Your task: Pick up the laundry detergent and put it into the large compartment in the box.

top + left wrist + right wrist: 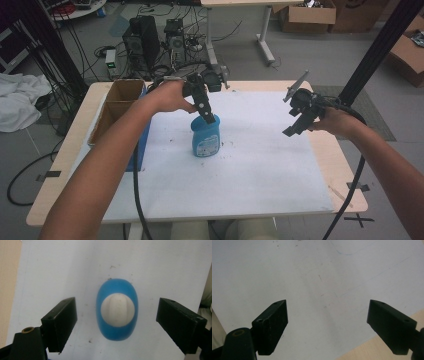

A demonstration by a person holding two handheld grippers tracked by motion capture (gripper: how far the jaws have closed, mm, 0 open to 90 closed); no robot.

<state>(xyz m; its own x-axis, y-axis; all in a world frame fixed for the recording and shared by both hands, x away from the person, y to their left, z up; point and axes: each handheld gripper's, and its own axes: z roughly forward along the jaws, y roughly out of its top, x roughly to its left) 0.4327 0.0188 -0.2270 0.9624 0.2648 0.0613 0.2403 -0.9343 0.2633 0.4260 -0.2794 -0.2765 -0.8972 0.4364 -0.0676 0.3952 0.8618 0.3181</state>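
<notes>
A blue bottle (205,138) with a white label stands upright on the white sheet (250,165) near the table's middle. In the left gripper view I look straight down on the blue bottle (117,326) and its white cap (117,310). My left gripper (116,325) hangs right above it, open, with a jaw on each side of the cap and not touching it. From above, the left gripper (206,114) sits at the bottle's top. My right gripper (296,125) is held over the sheet's right part, open with nothing between its jaws (327,325).
A cardboard box (116,107) stands at the table's left edge beside a blue strip. The wooden table edge (384,350) shows past the sheet on the right. Beyond the table lie computers, cables and more boxes on the floor.
</notes>
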